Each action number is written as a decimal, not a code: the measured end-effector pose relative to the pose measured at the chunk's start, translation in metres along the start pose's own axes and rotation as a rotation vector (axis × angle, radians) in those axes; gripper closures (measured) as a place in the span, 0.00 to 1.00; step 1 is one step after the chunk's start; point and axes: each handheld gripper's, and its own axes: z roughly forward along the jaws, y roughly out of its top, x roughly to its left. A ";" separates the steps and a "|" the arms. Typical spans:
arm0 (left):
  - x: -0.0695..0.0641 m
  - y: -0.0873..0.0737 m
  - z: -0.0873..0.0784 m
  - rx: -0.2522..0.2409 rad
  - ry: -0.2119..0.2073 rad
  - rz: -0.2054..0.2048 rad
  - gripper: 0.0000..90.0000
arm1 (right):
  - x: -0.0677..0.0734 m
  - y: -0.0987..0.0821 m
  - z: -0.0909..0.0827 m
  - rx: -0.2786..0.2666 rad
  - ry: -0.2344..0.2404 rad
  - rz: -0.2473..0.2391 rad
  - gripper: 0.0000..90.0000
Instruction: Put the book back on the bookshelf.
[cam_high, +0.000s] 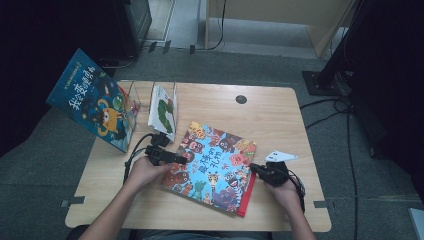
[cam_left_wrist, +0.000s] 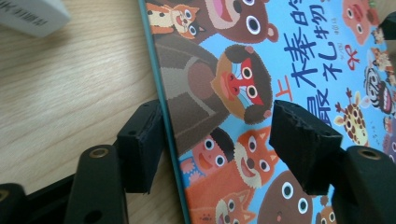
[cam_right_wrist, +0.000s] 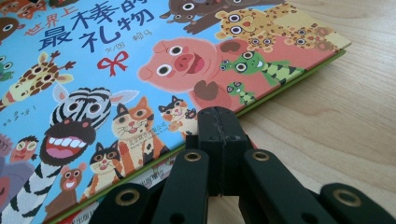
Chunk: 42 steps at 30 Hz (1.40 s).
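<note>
Left tongs (cam_left_wrist: 219, 144) spread across the near-left edge of an animal picture book (cam_high: 212, 167), titled "世界上最棒的礼物", lying flat on the wooden surface (cam_high: 280, 120). Right tongs (cam_right_wrist: 218, 140) pressed together, tips at its right edge.

Bare tabletop (cam_high: 280, 112) beyond animal book (cam_high: 212, 167)

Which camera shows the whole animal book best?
The high view: the animal book lies flat on the table with all four edges visible. The left gripper view shows one edge and some animals; the right gripper view shows another part of its cover, close up.
</note>
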 end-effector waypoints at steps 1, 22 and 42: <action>0.000 0.000 0.000 0.006 0.010 -0.002 0.47 | 0.000 0.000 0.000 0.000 0.000 0.000 1.00; -0.032 0.020 -0.076 -0.041 -0.064 -0.016 0.64 | -0.002 0.001 0.006 -0.004 0.095 0.025 1.00; -0.057 0.053 -0.108 0.023 -0.091 -0.047 0.76 | 0.021 0.018 0.033 0.004 0.181 -0.077 1.00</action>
